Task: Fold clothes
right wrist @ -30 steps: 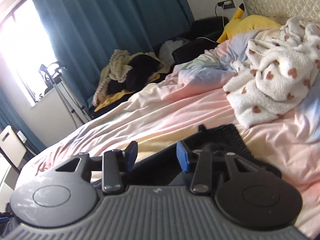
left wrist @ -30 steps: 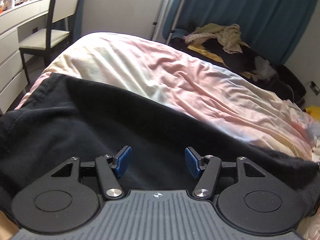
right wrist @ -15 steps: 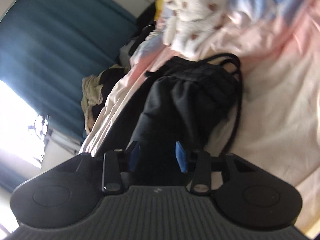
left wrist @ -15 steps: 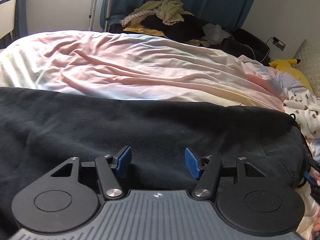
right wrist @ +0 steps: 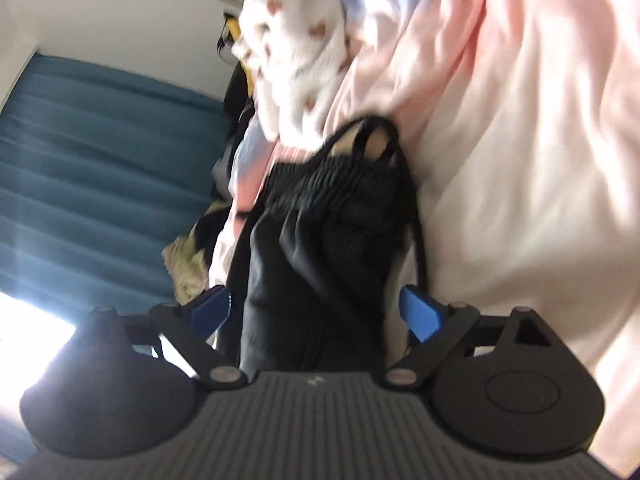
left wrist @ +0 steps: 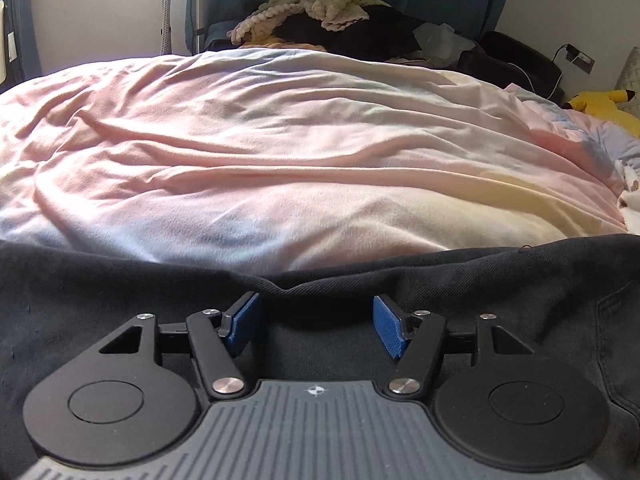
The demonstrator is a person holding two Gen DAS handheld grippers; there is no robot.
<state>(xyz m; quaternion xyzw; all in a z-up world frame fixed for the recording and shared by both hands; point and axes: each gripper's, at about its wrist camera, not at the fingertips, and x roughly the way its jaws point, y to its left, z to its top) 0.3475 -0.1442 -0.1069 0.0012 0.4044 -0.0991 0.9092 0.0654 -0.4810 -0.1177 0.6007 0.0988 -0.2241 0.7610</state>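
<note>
A black garment (left wrist: 480,300) lies spread along the near side of the bed. My left gripper (left wrist: 315,304) hovers low over its far edge. Its jaws are opening a little, and a small ridge of the cloth rises between the blue pads (left wrist: 240,324) without touching them. In the right wrist view the same black garment (right wrist: 320,240) runs away from me, ending in a gathered elastic waistband (right wrist: 340,176) with a drawstring (right wrist: 418,248). My right gripper (right wrist: 315,296) is rolled on its side and its jaws are opening wide. The cloth lies between the pads, clear of both.
A rumpled pink duvet (left wrist: 300,160) covers the bed. Beyond it sit a pile of clothes (left wrist: 320,12) and a yellow plush toy (left wrist: 608,108). A white fleece blanket with brown spots (right wrist: 296,52) lies just past the waistband. Blue curtains (right wrist: 100,160) hang behind.
My left gripper slid sideways along the garment and sank toward its far edge. My right gripper rolled over, dropped, and spread its jaws wide, letting go of the black cloth.
</note>
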